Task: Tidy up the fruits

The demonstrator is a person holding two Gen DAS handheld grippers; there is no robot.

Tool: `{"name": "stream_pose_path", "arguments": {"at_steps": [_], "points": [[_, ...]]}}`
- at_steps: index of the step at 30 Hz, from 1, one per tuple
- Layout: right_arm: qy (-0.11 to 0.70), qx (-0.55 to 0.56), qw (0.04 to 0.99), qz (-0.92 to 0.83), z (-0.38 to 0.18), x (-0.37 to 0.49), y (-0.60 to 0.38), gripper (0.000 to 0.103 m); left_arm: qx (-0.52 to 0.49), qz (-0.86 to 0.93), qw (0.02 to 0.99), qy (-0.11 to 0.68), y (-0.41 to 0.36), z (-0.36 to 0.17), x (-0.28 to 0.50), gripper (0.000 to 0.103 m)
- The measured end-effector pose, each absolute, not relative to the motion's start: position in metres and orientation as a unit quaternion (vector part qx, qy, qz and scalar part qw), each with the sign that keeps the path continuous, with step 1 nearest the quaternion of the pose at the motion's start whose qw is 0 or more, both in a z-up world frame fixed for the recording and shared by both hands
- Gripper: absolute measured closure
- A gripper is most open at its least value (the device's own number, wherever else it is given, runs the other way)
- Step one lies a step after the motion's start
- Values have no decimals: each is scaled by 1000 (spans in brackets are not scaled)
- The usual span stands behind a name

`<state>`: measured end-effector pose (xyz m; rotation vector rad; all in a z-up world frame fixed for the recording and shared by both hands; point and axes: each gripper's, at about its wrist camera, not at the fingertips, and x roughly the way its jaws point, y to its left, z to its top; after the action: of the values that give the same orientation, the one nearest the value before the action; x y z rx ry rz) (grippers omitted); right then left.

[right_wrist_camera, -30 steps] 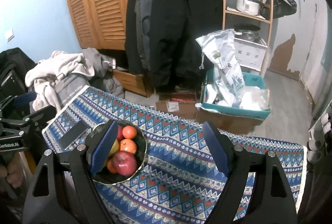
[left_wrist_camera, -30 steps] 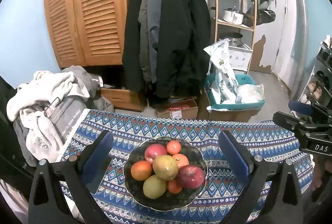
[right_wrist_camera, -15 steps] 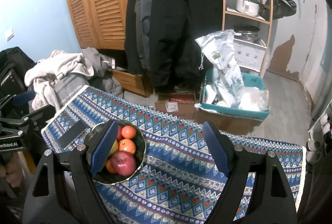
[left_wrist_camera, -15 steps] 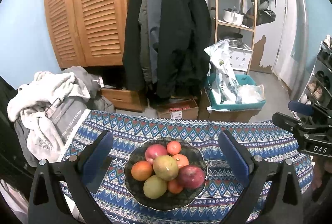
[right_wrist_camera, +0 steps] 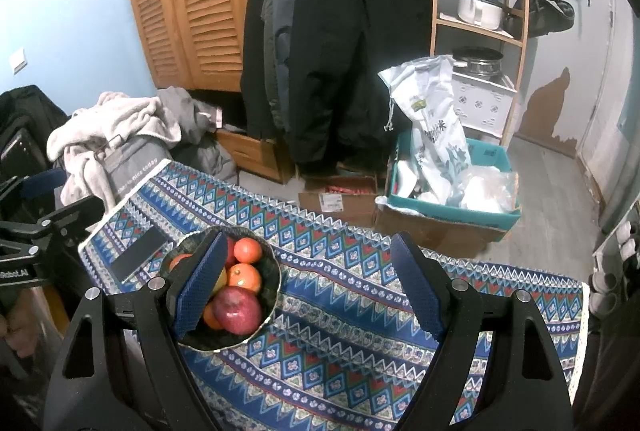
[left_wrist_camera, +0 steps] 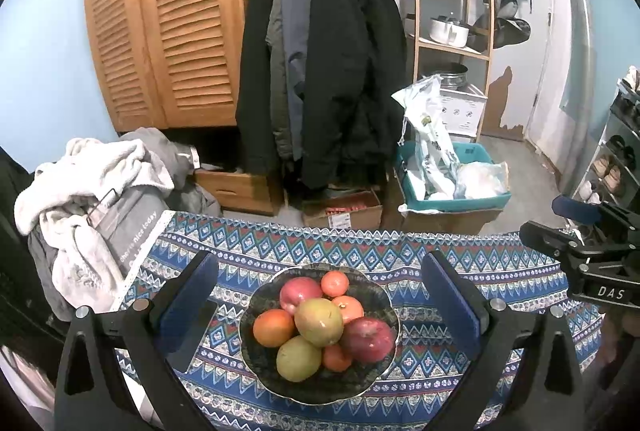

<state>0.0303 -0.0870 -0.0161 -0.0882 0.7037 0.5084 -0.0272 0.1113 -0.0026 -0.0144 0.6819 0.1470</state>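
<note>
A dark bowl [left_wrist_camera: 372,381] sits on the patterned blue tablecloth [left_wrist_camera: 500,271], heaped with several fruits: red apples [left_wrist_camera: 366,340], oranges [left_wrist_camera: 274,327] and a yellow-green mango [left_wrist_camera: 319,316]. My left gripper [left_wrist_camera: 320,295] is open and empty, its jaws standing wide on either side of the bowl, above it. In the right wrist view the bowl [right_wrist_camera: 272,273] lies at the lower left, partly hidden by the left finger. My right gripper [right_wrist_camera: 310,283] is open and empty over the cloth, right of the bowl.
A dark flat rectangle [right_wrist_camera: 138,255] lies on the cloth left of the bowl. Beyond the table's far edge are a pile of clothes [left_wrist_camera: 92,183], hanging coats [left_wrist_camera: 320,71], cardboard boxes [left_wrist_camera: 340,215] and a teal bin [left_wrist_camera: 452,191].
Both grippers have barely moved; the right view has shifted slightly. Both stay open and empty.
</note>
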Motion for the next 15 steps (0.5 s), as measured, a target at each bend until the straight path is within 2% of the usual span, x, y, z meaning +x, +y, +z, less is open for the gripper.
{"name": "stream_pose_path", "arguments": {"at_steps": [15], "points": [[341,-43,906,245,-17,30,-86,21,-4,76,940,332,111,0,-28,1]]}}
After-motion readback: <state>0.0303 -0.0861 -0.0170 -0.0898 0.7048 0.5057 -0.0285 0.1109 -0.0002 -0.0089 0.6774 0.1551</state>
